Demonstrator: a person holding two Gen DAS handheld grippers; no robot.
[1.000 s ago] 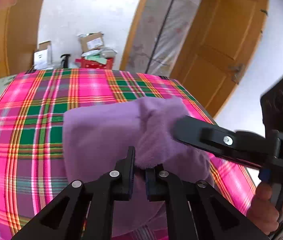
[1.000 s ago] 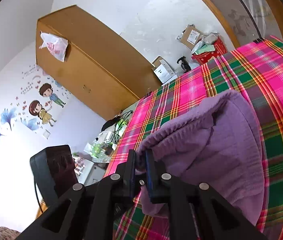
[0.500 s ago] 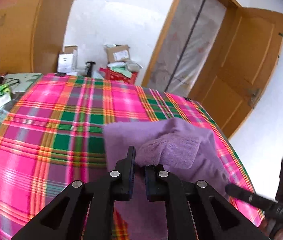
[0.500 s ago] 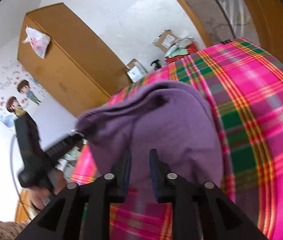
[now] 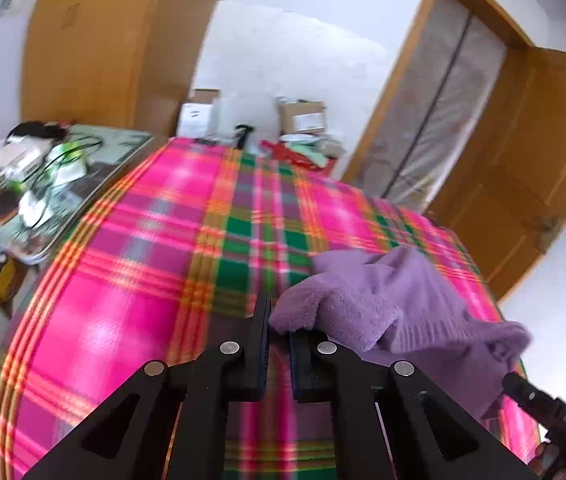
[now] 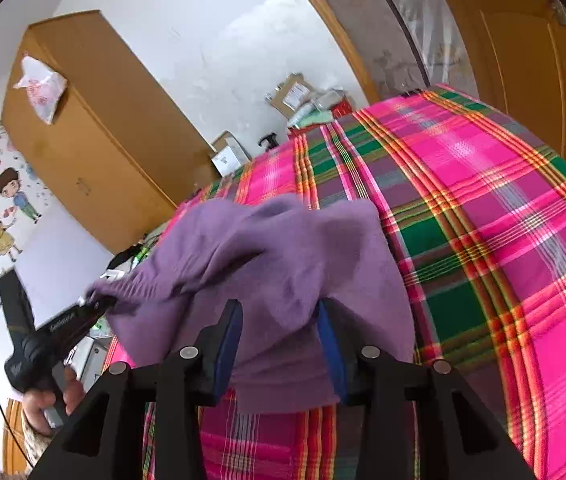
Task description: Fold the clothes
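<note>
A purple knit garment (image 5: 395, 312) lies bunched on a pink and green plaid cloth (image 5: 155, 264). My left gripper (image 5: 279, 332) is shut on one fuzzy edge of the garment and holds it up at the left. In the right wrist view the left gripper (image 6: 97, 304) shows at the left, pinching the garment (image 6: 283, 264). My right gripper (image 6: 279, 332) is open, its blue-padded jaws standing on either side of a fold of the garment without clamping it. The right gripper's tip (image 5: 523, 388) shows low right in the left wrist view.
A side table (image 5: 35, 184) with cables and clutter stands left of the plaid cloth. A wooden wardrobe (image 6: 83, 148), cardboard boxes (image 5: 303, 118) and a wooden door (image 5: 523, 184) lie beyond the far edge. The plaid cloth (image 6: 503, 240) stretches bare to the right of the garment.
My right gripper has opened and let go of the garment. My left gripper has pulled its edge away to the left, so the garment is stretched out between the two.
</note>
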